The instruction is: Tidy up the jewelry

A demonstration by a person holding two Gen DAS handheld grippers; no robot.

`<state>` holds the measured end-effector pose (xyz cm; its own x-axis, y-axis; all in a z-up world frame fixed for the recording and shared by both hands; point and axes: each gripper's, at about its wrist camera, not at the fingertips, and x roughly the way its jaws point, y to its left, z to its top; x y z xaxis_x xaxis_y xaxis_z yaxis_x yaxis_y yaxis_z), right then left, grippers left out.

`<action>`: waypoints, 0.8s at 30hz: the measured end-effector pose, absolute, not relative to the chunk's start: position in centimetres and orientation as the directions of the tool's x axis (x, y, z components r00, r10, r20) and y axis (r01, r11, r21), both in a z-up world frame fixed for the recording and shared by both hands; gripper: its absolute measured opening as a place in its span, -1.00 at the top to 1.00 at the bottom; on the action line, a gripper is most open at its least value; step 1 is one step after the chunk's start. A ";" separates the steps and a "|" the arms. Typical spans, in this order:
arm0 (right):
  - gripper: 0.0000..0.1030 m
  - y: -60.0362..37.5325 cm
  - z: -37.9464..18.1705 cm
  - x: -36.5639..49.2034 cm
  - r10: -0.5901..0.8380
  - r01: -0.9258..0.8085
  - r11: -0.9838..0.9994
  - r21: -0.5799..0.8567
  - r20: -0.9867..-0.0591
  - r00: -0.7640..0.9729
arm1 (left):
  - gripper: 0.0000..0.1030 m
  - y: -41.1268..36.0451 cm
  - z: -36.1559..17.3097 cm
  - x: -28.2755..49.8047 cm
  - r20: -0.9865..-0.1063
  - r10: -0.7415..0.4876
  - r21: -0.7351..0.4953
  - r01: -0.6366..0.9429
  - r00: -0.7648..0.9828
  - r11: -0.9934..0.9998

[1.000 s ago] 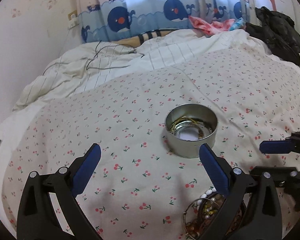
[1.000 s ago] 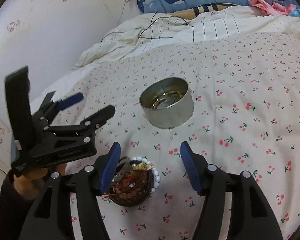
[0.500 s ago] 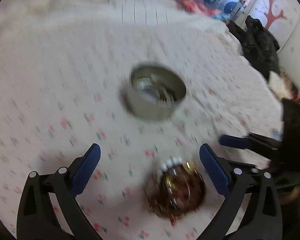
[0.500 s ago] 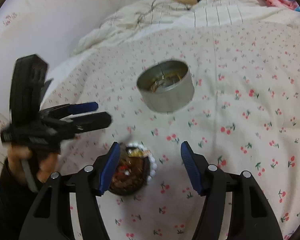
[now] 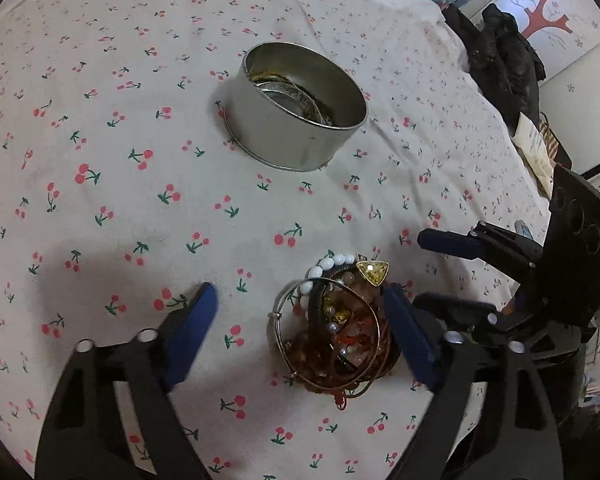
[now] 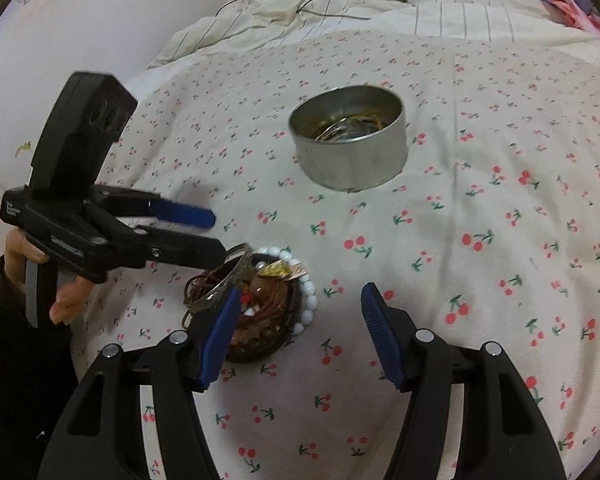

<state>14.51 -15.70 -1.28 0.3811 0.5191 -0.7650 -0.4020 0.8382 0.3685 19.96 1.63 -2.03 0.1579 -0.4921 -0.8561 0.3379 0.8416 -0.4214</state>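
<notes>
A round metal tin (image 5: 300, 136) (image 6: 352, 160) with gold and silver bangles inside stands on the cherry-print bedspread. Nearer me lies a pile of jewelry (image 5: 336, 336) (image 6: 268, 308): white beads, brown cords, a yellow triangular stone and a silver bangle (image 5: 278, 312). My left gripper (image 5: 300, 320) (image 6: 214, 236) points down over the pile; its jaws are closing with the pile between them, close to the right finger, and the pads are not pressing on it. My right gripper (image 6: 300, 320) (image 5: 424, 268) hovers beside the pile, jaws closing, its left finger overlapping the pile's edge.
The bedspread (image 5: 120, 160) spreads wide around the tin. A rumpled striped duvet with a thin cable (image 6: 300, 4) lies at the far side by the wall. Dark clothing (image 5: 504, 64) is heaped at the bed's right edge. A hand in a dark sleeve (image 6: 24, 280) holds the left gripper.
The left gripper has tipped downward and come over the jewelry pile, and its jaws have narrowed. The right gripper has stayed near the pile with its jaws slightly narrower.
</notes>
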 end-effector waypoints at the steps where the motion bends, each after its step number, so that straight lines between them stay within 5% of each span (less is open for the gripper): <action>1: 0.02 -15.6 -1.2 14.5 0.523 -0.404 0.836 0.370 -0.759 0.387 | -0.48 1.7 -2.2 20.0 -0.851 -0.503 -0.435 0.332 0.151 0.837; 5: 0.42 -14.1 -0.9 14.1 0.503 -0.454 0.835 0.311 -0.765 0.401 | -0.41 2.1 -2.8 20.0 -0.838 -0.528 -0.471 0.306 0.138 0.827; 11: 0.72 -11.8 -1.8 13.9 0.445 -0.490 0.843 0.220 -0.797 0.408 | -0.41 2.1 -3.7 20.0 -0.825 -0.551 -0.505 0.275 0.122 0.818; 14: 0.93 -11.5 -1.9 13.9 0.431 -0.488 0.849 0.201 -0.798 0.422 | -0.01 1.4 -3.6 19.3 -0.804 -0.585 -0.530 0.317 0.107 0.786; 17: 0.95 -12.6 -1.2 14.1 0.448 -0.461 0.857 0.228 -0.773 0.450 | 0.10 1.1 -3.2 18.9 -0.807 -0.573 -0.506 0.334 0.142 0.795; 18: 0.95 -12.9 -1.0 14.2 0.450 -0.452 0.860 0.235 -0.768 0.456 | 0.87 1.2 -3.2 19.1 -0.815 -0.558 -0.489 0.332 0.154 0.807; 24: 0.95 -14.4 -0.8 14.8 0.467 -0.411 0.866 0.285 -0.754 0.462 | 0.91 2.7 -2.2 19.7 -0.790 -0.575 -0.505 0.306 0.212 0.807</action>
